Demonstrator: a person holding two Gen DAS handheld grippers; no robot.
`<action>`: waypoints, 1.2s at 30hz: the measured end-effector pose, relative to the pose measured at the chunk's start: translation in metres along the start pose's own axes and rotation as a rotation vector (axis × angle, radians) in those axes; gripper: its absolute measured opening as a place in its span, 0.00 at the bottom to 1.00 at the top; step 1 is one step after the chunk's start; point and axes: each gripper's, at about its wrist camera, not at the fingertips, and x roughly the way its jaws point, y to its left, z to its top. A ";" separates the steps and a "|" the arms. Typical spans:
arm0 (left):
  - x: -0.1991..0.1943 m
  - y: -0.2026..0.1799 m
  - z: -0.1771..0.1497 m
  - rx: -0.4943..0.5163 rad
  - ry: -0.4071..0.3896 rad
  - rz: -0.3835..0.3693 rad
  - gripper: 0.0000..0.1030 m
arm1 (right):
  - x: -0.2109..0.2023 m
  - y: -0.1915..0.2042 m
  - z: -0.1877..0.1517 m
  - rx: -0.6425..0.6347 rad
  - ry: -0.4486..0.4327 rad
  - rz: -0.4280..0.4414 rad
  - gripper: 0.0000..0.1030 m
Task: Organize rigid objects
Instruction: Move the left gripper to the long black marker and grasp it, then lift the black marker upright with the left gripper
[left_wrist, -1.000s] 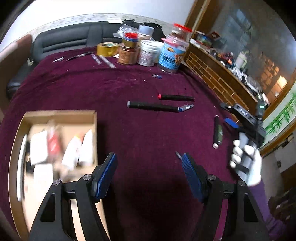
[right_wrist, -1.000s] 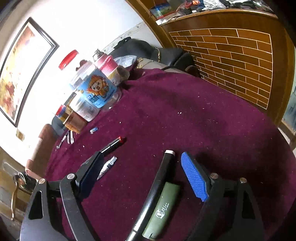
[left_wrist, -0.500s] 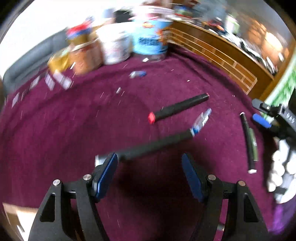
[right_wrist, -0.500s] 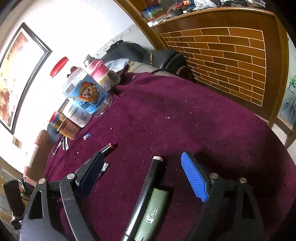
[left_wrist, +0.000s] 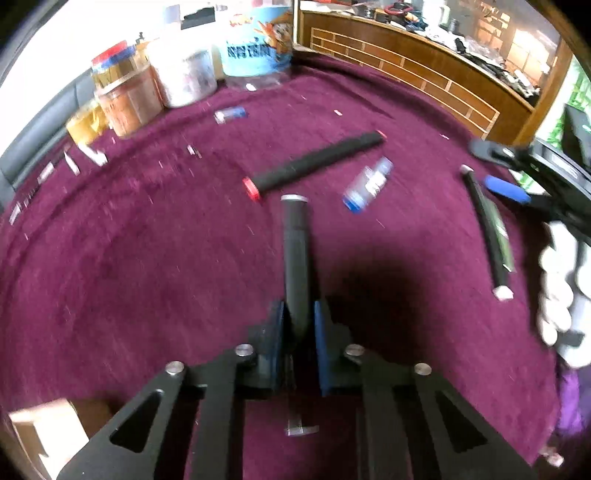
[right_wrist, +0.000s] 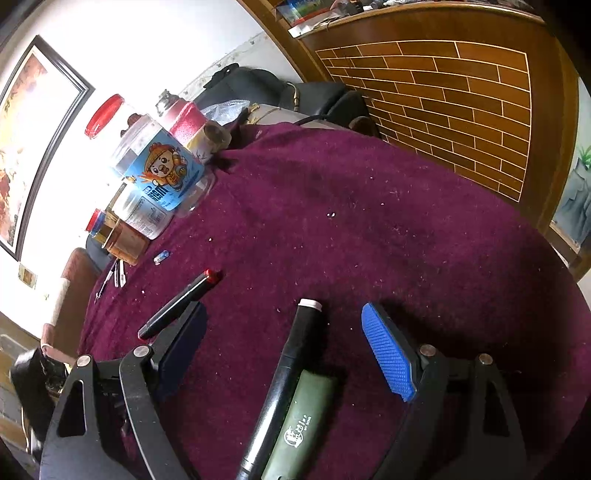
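Now left gripper (left_wrist: 298, 325) jaws clamp the black pen (left_wrist: 295, 258) mid-barrel for lifting; right gripper (right_wrist: 284, 347) jaws wide, straddling another pen (right_wrist: 291, 354).

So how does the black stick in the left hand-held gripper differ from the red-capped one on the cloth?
The gripped stick is clamped between the left hand-held gripper pads, pointing away from the camera; the red-capped stick lies free on the purple cloth, slanting across the view. The gripped stick's far end looks pale, the other's red. Both are long, slim and black.

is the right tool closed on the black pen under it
No, the right tool stands wide open, its pads clear of the black pen lying between them.
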 end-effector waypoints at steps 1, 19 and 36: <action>-0.004 -0.004 -0.008 -0.004 0.005 -0.006 0.12 | 0.000 0.000 0.000 0.002 0.000 0.001 0.83; -0.029 -0.038 -0.026 -0.009 -0.076 0.063 0.12 | -0.001 0.000 0.000 -0.006 -0.009 -0.009 0.83; -0.096 0.007 -0.156 -0.419 -0.224 -0.090 0.12 | -0.030 0.045 -0.023 -0.290 -0.245 -0.177 0.83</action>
